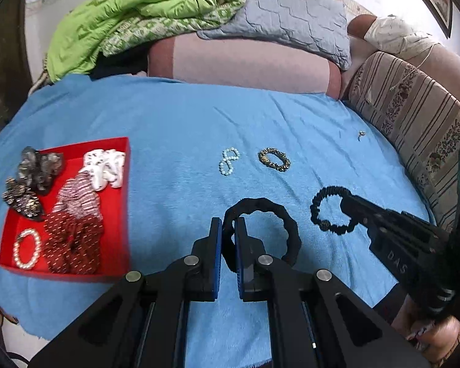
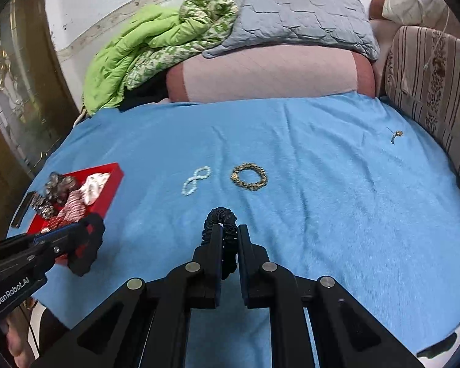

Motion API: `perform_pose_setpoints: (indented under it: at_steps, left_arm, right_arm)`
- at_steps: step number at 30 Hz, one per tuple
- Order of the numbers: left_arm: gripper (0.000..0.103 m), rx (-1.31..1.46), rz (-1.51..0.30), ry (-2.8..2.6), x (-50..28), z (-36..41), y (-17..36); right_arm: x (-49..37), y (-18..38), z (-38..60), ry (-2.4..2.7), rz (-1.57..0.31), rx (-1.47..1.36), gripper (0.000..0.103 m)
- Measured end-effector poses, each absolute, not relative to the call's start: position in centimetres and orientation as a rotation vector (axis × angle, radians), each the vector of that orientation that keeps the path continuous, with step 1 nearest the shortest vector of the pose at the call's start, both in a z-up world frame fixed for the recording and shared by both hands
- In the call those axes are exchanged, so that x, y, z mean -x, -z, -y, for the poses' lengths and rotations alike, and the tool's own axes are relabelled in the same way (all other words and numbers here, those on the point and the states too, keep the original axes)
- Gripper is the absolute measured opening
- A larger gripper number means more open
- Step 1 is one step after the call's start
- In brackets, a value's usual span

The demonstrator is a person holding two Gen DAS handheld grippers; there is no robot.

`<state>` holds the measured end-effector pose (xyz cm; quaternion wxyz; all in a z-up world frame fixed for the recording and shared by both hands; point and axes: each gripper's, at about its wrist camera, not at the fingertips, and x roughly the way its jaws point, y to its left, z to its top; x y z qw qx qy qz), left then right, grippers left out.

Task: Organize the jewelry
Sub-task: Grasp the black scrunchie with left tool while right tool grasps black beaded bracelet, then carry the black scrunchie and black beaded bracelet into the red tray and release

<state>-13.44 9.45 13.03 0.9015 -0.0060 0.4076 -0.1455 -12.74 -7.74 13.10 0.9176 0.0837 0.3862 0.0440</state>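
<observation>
My left gripper (image 1: 228, 225) is shut on a wide black scrunchie (image 1: 286, 224) that hangs above the blue cloth (image 1: 174, 122). My right gripper (image 2: 230, 230) is shut on a thin black ruffled scrunchie (image 2: 220, 214), also seen as a ring (image 1: 317, 211) in the left wrist view. On the cloth lie a white bead bracelet (image 1: 229, 161) twisted into a figure eight and a gold-and-black scrunchie (image 1: 274, 159). A small metal piece (image 1: 361, 135) lies farther right. The red box (image 1: 124, 190) at the left holds several scrunchies and a pearl bracelet (image 1: 27, 250).
Behind the cloth lie a pink bolster (image 1: 245, 61), a grey quilted pillow (image 1: 291, 18) and a green blanket (image 1: 122, 15). A striped cushion (image 1: 414, 113) borders the right side. A dark flat object (image 2: 23, 210) lies left of the box.
</observation>
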Motion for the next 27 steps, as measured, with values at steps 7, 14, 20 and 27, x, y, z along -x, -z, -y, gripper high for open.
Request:
perform_pose_setpoints:
  at_steps: [7,14,20,27]
  left_arm:
    - [0.008,0.005,-0.791,0.262,15.6,-10.6,-14.6]
    - [0.008,-0.028,-0.755,0.237,17.2,-11.0,-15.4]
    - [0.008,-0.049,-0.743,0.210,17.8,-11.3,-15.4]
    - [0.008,-0.028,-0.749,0.176,17.7,-12.9,-15.2]
  right_arm:
    - [15.5,-14.4,5.3,-0.107,-0.764,-0.121,0.010]
    - [17.4,-15.7,3.9,-0.132,-0.733,-0.096,0.010]
    - [18.2,-16.4,2.9,-0.144,-0.719,-0.073,0.010]
    - [18.4,-16.7,1.9,-0.154,-0.718,-0.060,0.011]
